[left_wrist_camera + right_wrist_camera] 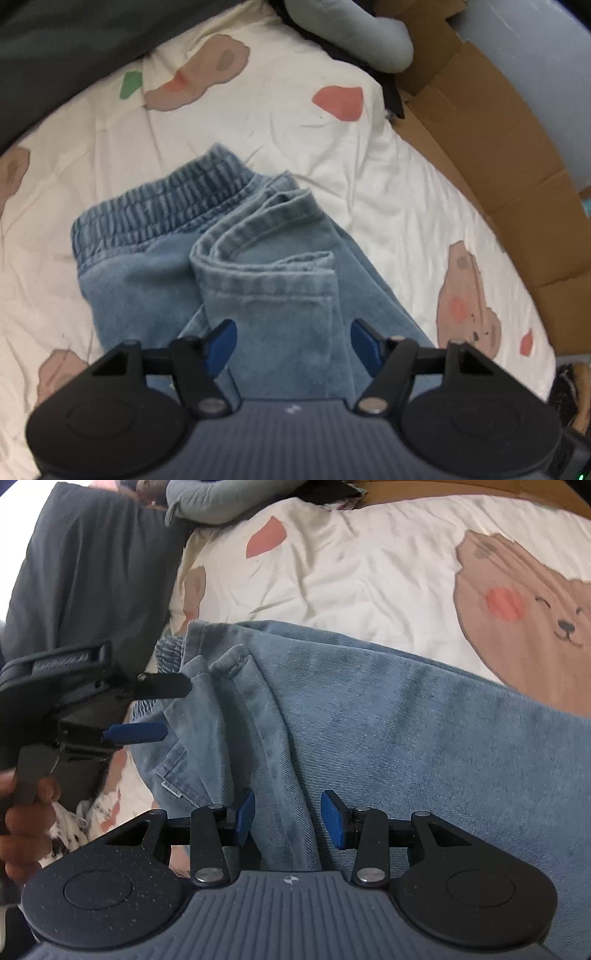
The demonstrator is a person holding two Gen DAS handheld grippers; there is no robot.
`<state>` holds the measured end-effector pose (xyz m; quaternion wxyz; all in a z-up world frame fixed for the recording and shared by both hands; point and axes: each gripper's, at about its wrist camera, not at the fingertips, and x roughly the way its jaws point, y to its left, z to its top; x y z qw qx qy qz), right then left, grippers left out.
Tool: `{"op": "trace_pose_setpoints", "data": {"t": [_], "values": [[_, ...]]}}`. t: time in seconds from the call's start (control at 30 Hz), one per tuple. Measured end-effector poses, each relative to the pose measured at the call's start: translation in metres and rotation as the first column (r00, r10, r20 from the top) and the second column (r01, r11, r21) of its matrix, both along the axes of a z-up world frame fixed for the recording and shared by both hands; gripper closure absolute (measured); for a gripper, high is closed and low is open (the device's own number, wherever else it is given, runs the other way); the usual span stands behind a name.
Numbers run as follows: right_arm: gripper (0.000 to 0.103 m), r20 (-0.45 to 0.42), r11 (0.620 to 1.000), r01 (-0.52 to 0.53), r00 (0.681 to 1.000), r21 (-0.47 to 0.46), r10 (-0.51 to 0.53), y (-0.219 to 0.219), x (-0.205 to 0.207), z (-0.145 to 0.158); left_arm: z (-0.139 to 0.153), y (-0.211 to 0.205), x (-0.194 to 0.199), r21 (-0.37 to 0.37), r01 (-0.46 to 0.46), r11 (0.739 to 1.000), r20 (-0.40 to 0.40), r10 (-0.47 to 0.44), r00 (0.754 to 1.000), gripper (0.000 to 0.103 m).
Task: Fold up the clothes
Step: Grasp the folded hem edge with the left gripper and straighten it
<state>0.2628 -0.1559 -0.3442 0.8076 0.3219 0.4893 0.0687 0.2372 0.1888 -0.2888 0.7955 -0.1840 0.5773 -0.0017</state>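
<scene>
Left wrist view: the left tool (291,341) hangs over a pair of light blue jeans (155,280) lying on the bed's cream bear-print cover (295,122); its blue pads stand apart on either side of a doubled-back trouser leg (273,295), with no pad seen pressing the cloth, so the tool reads as open and holding nothing. The elastic waistband (162,206) lies beyond, toward the dark pillow (55,55), and the leg hems (266,254) rest just short of it. Brown cardboard (498,147) runs along the far side of the bed. Right wrist view: the right tool (288,819) hovers low over the broad denim panel, jaws partly apart and empty, a ridge of cloth running up between them. The left tool appears at the picture's left edge, held by a hand (22,812), its fingers spread near the waistband end. A bear face (535,627) on the cover lies just beyond the jeans. Judged step: the legs are already brought up to the waist, so one fold is made. The next move likely calls for each tool to close on an edge of the folded bundle and carry it over evenly, without dragging the loose hems askew
</scene>
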Motion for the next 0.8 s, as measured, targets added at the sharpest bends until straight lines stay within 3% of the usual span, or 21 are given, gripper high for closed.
{"op": "trace_pose_setpoints", "data": {"t": [0.17, 0.4, 0.47, 0.53, 0.6, 0.67, 0.8], "values": [[0.056, -0.006, 1.000, -0.005, 1.000, 0.004, 0.005, 0.004, -0.002, -0.012, -0.004, -0.023, 0.021, 0.129, 0.048, 0.990, -0.042, -0.043, 0.998, 0.036], [0.057, -0.011, 0.999, -0.042, 0.999, 0.004, 0.042, 0.013, -0.003, -0.017, -0.030, -0.047, 0.041, 0.265, 0.133, 0.955, -0.183, -0.085, 0.979, 0.039], [0.057, -0.011, 0.998, -0.058, 0.998, -0.008, 0.058, 0.015, -0.002, -0.016, -0.036, -0.050, 0.039, 0.300, 0.150, 0.942, -0.199, -0.092, 0.976, 0.047], [0.057, -0.009, 0.997, -0.075, 0.997, -0.016, 0.075, 0.016, -0.001, -0.014, -0.036, -0.050, 0.034, 0.293, 0.152, 0.944, -0.193, -0.098, 0.976, 0.077], [0.060, -0.011, 0.997, -0.080, 0.997, -0.009, 0.080, 0.016, 0.000, -0.014, -0.034, -0.049, 0.029, 0.282, 0.157, 0.946, -0.181, -0.109, 0.978, 0.092], [0.071, -0.011, 0.997, -0.077, 0.997, 0.004, 0.077, 0.014, 0.000, -0.014, -0.029, -0.050, 0.022, 0.275, 0.167, 0.947, -0.163, -0.126, 0.979, 0.098], [0.077, -0.010, 0.997, -0.082, 0.997, 0.015, 0.082, 0.015, -0.002, -0.013, -0.015, -0.042, 0.008, 0.249, 0.157, 0.956, -0.125, -0.129, 0.984, 0.099]]}}
